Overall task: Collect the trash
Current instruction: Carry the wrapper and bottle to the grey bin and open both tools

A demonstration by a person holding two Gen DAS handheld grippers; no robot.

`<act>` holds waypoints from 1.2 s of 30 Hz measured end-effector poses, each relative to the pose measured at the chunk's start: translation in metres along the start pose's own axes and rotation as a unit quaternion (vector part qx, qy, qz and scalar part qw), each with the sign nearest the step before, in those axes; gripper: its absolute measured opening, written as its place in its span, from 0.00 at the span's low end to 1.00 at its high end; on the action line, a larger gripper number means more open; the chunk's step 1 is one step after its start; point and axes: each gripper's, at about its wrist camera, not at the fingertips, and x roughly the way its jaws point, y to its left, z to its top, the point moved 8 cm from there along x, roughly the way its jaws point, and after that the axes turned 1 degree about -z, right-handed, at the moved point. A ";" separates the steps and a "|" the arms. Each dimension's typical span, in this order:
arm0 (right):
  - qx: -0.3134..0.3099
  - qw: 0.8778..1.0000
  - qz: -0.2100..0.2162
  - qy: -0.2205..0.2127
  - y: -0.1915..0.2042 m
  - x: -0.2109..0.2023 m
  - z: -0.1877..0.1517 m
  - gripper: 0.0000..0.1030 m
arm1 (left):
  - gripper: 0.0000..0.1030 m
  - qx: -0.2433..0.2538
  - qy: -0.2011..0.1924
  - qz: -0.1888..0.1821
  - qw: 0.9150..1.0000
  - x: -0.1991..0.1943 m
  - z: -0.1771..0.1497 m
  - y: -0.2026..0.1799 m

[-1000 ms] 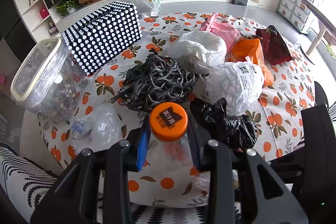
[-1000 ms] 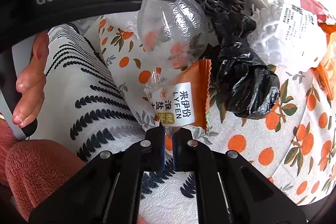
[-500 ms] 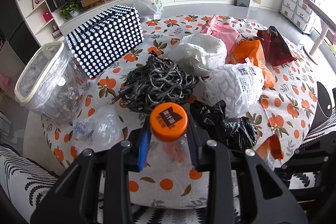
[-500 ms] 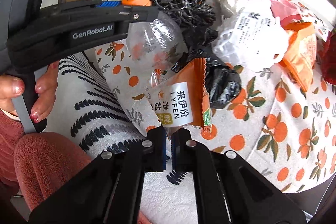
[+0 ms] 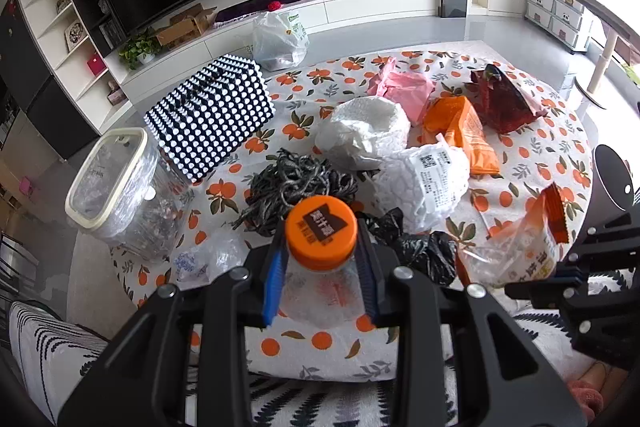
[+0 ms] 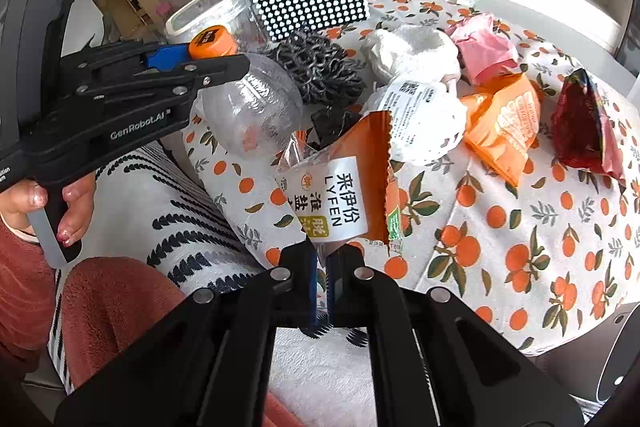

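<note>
My left gripper [image 5: 320, 267] is shut on the neck of a clear plastic bottle [image 5: 324, 287] with an orange cap [image 5: 321, 233], held above the near table edge; the same bottle [image 6: 252, 111] shows in the right wrist view. My right gripper [image 6: 322, 267] is shut on the lower corner of an orange-and-white snack wrapper [image 6: 344, 195], lifted off the cloth; that wrapper [image 5: 516, 247] hangs at the right in the left wrist view. More trash lies on the table: a black bag [image 5: 416, 247], a white foam net [image 5: 424, 183], an orange packet [image 5: 460, 131], a dark red packet [image 5: 500, 99].
The round table [image 5: 540, 155] has an orange-print cloth. On it stand a clear lidded bin [image 5: 120, 187], a polka-dot bag [image 5: 216, 111], a dark cord tangle [image 5: 296, 183], a white bag [image 5: 364, 131] and pink paper [image 5: 404, 87]. A person's hand [image 6: 60, 203] holds the left gripper.
Both grippers have risen with their loads. The snack wrapper has come up off the cloth and to the right of the bottle; more of the table and room shows.
</note>
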 end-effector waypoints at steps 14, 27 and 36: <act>0.060 0.992 -0.079 -0.075 -0.086 -0.118 -0.013 0.02 | 0.31 0.048 -0.049 -0.045 0.997 -0.057 0.053 -0.117; 0.169 0.958 -0.194 -0.130 -0.240 -0.265 -0.090 0.02 | 0.31 0.130 -0.075 -0.157 0.976 -0.067 0.117 -0.331; 0.267 0.922 -0.246 -0.134 -0.350 -0.323 -0.179 0.03 | 0.31 0.203 -0.065 -0.229 0.950 -0.057 0.129 -0.486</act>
